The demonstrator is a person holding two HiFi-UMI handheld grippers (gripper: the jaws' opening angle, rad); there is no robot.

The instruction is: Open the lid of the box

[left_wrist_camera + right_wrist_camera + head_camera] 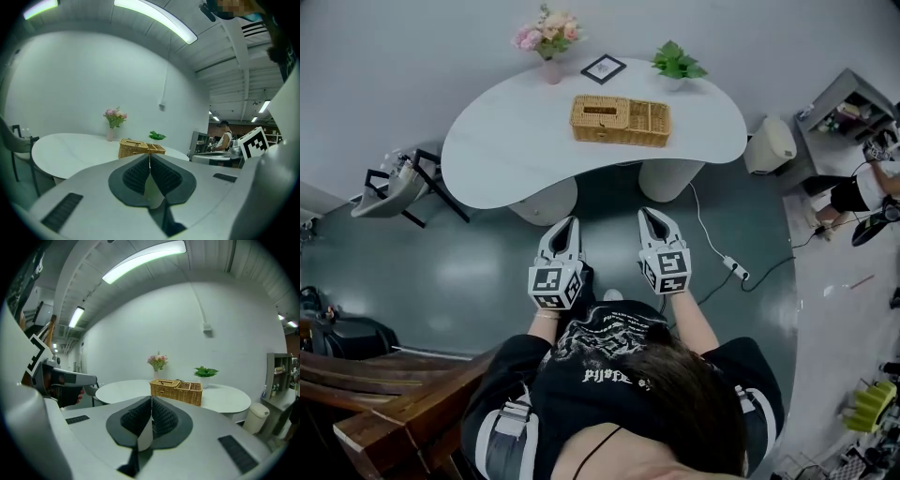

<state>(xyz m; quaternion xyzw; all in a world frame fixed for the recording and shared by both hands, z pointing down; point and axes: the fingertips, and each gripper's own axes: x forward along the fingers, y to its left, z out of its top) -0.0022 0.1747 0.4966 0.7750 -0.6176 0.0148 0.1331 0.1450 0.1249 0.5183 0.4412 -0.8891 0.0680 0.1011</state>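
A wicker box (621,120) stands on the white tabletop (502,141), about midway along its length and closer to the far edge than to the near one. Its lid (600,111) covers the left half and, as far as this small view lets me judge, lies flat and closed. The right half shows open compartments. Along the far edge behind the box stand a vase of pink flowers (548,39) at the left, a framed picture (603,67) in the middle and a green potted plant (677,63) at the right.

The left gripper (572,223) and the right gripper (647,214) are held side by side over the grey floor (469,272), short of the table's near edge and well apart from the box, both pointing toward it. In the left gripper view the left gripper (149,157) has its jaws together at the tips with nothing between them, and the box (140,147) sits beyond them. The right gripper view shows the right gripper (151,399) likewise closed and empty, with the box (176,391) ahead.

A chair (398,187) stands off the table's left end, a waste bin (771,145) off its right end, and a power strip (736,269) lies on the floor
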